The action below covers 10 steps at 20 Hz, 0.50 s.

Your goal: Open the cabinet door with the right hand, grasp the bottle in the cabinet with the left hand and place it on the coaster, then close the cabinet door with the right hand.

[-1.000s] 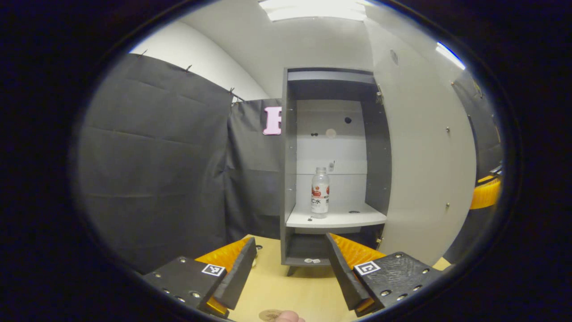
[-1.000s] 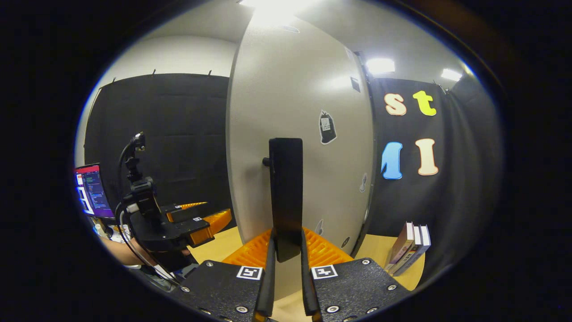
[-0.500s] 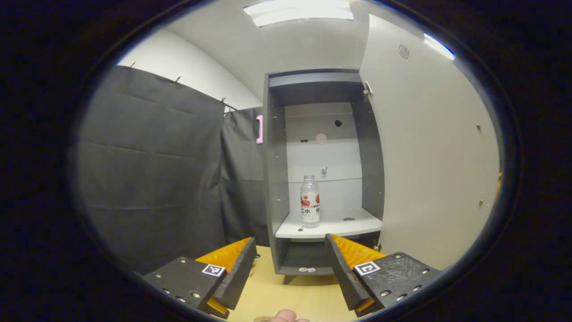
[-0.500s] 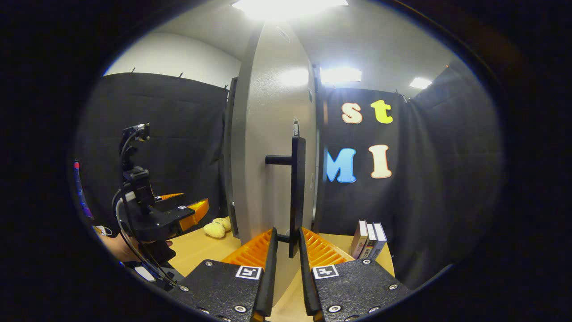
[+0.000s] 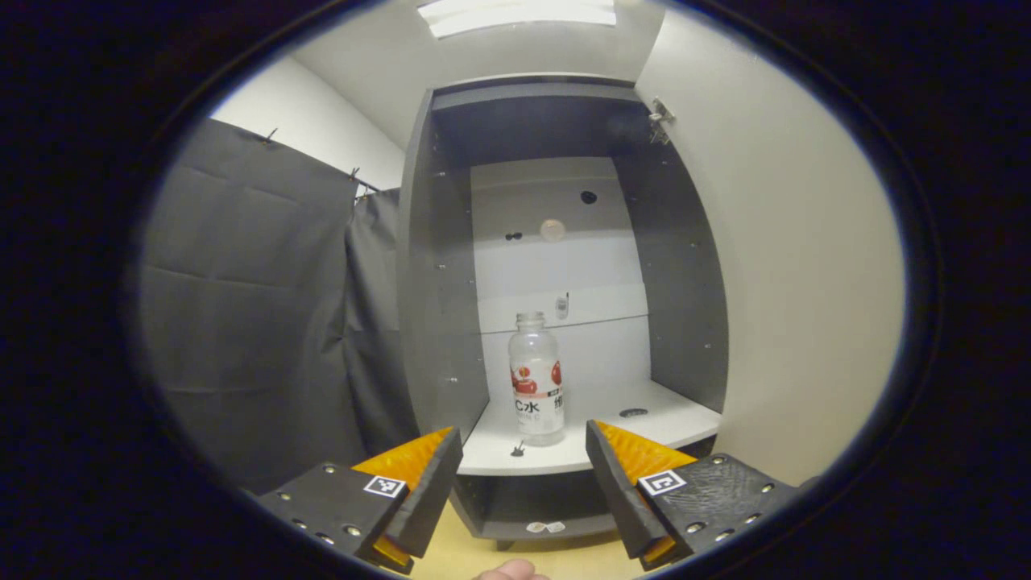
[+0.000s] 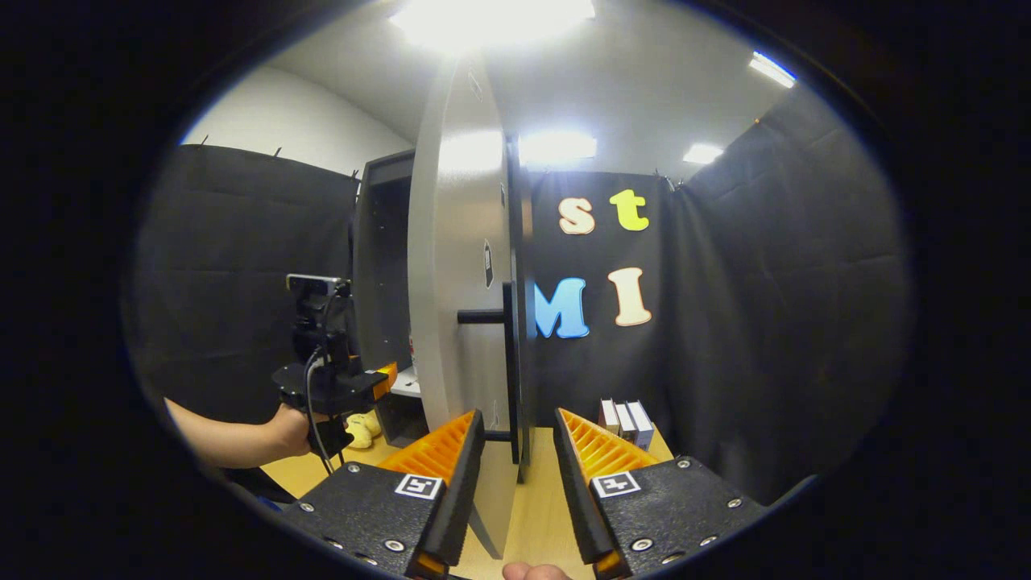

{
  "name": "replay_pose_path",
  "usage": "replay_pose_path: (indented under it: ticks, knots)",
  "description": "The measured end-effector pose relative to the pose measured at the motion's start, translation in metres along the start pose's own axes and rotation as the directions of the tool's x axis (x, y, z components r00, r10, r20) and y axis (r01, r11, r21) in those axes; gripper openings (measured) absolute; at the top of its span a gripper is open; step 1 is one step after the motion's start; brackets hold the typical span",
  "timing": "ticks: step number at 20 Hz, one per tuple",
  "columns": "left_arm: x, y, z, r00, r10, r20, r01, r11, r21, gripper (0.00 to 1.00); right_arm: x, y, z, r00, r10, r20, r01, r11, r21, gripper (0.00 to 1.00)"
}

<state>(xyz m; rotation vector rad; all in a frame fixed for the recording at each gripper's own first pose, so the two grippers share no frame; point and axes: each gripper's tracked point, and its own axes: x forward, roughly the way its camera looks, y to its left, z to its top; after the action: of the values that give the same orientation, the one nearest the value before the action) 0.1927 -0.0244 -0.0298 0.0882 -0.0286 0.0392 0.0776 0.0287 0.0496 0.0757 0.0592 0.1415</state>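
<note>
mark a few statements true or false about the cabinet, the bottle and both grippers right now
1. The cabinet door stands open. True.
2. The bottle lies on its side on the table. False: it stands upright on the white shelf inside the cabinet.
3. The left gripper is shut on the bottle. False: its jaws are open and the bottle is apart from them, farther in.
4. The right gripper is open, clear of the door handle. True.
5. Some books stand on the table to the right of the door in the right gripper view. True.
6. The bottle has no cap or label. False: a label wraps its middle; whether it is capped is hard to tell.
</note>
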Motion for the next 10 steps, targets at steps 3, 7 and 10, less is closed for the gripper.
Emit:
replay_pose_path:
  ticks: [3,7,10]
  knots:
    - [0.042,-0.001,0.0,1.0,-0.012,0.01,0.013,1.0,-0.01,0.89,0.001,-0.012,-0.003,0.998,-0.053,-0.014,0.052,0.998,-0.038,0.7]
    - [0.079,-0.005,0.004,0.998,-0.034,0.046,0.034,0.999,-0.008,0.88,0.001,-0.026,-0.01,0.992,-0.116,-0.045,0.11,0.987,-0.115,0.76]
    - [0.098,-0.004,-0.002,0.998,-0.043,0.037,0.044,0.999,-0.028,0.88,0.002,-0.036,-0.013,0.985,-0.167,-0.049,0.158,0.975,-0.157,0.76]
